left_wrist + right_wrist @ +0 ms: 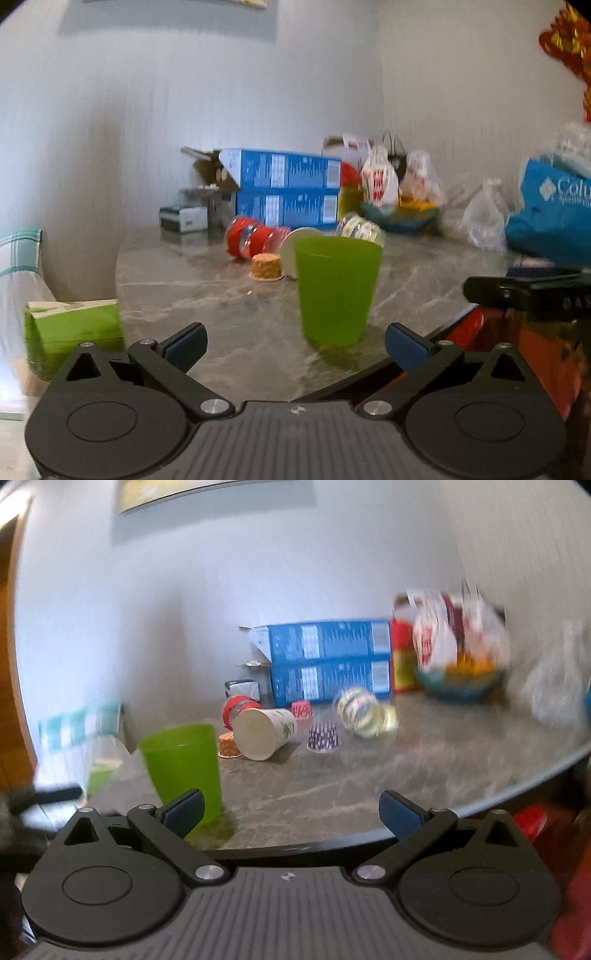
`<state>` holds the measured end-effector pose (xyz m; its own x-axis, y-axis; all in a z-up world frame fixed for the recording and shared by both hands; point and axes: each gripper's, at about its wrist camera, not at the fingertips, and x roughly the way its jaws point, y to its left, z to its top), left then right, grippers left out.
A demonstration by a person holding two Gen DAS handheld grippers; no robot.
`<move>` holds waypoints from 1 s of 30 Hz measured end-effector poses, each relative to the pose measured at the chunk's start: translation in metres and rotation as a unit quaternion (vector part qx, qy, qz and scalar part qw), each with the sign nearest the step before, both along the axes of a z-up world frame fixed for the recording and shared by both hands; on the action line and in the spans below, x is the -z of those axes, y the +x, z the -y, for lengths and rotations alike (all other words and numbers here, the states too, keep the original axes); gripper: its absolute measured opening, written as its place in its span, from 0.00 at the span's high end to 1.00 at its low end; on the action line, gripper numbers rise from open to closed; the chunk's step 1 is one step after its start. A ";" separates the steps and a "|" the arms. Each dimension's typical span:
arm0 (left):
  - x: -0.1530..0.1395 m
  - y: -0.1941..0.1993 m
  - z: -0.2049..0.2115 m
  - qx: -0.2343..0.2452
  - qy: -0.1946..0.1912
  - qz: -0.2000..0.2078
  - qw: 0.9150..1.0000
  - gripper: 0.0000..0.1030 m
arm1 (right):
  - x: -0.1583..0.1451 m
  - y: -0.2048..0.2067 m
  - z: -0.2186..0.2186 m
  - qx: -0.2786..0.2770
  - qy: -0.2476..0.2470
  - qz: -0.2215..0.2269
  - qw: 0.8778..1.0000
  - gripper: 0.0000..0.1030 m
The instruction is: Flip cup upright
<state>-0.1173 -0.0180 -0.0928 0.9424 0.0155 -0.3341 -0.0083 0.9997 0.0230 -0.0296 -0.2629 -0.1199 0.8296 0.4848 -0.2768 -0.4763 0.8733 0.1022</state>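
A green plastic cup (338, 290) stands upright, mouth up, on the marbled table (207, 306) near its front edge. My left gripper (293, 343) is open and empty, a little short of the cup. In the right wrist view the green cup (183, 770) stands at the left, just beyond the left fingertip (184, 808). My right gripper (291, 810) is open and empty at the table's front edge. The right gripper also shows at the right of the left wrist view (524, 295).
Behind the cup lie a white paper cup on its side (264, 733), a red-lidded jar (251, 238), a clear jar (364, 712) and small paper cupcake cases (322, 736). Two blue boxes (288, 192), a bowl (458, 681), bags and a green box (74, 332) stand around.
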 end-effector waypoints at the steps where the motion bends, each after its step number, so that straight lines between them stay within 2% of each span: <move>1: -0.010 -0.002 0.000 0.004 0.013 -0.007 1.000 0.00 | -0.005 -0.007 -0.003 0.004 -0.012 0.006 1.000 0.01; 3: -0.027 -0.005 0.004 0.005 0.034 -0.019 0.999 0.00 | -0.017 -0.019 -0.008 0.012 -0.034 0.003 0.999 0.01; 5: -0.043 -0.011 0.010 0.009 0.048 -0.028 0.998 0.00 | -0.032 -0.031 -0.011 0.011 -0.036 -0.014 0.999 0.01; 9: -0.058 -0.022 0.021 0.023 0.043 -0.047 0.998 0.00 | -0.045 -0.046 -0.009 -0.005 -0.025 -0.026 0.999 0.01; 13: -0.059 -0.023 0.023 0.026 0.030 -0.061 0.997 0.00 | -0.040 -0.034 -0.007 -0.008 -0.028 -0.058 0.998 0.01; 19: -0.055 -0.009 0.020 0.004 0.014 -0.086 0.996 0.00 | -0.036 -0.024 -0.002 -0.001 -0.028 -0.054 0.998 0.01; 30: -0.057 -0.006 0.015 -0.010 0.000 -0.091 0.996 0.00 | -0.042 -0.024 -0.004 -0.015 -0.031 -0.045 0.998 0.01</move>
<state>-0.1237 -0.0331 -0.0361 0.8660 0.0327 -0.4990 -0.0231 0.9994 0.0254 -0.0537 -0.2590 -0.0782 0.7862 0.4881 -0.3791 -0.4931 0.8652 0.0914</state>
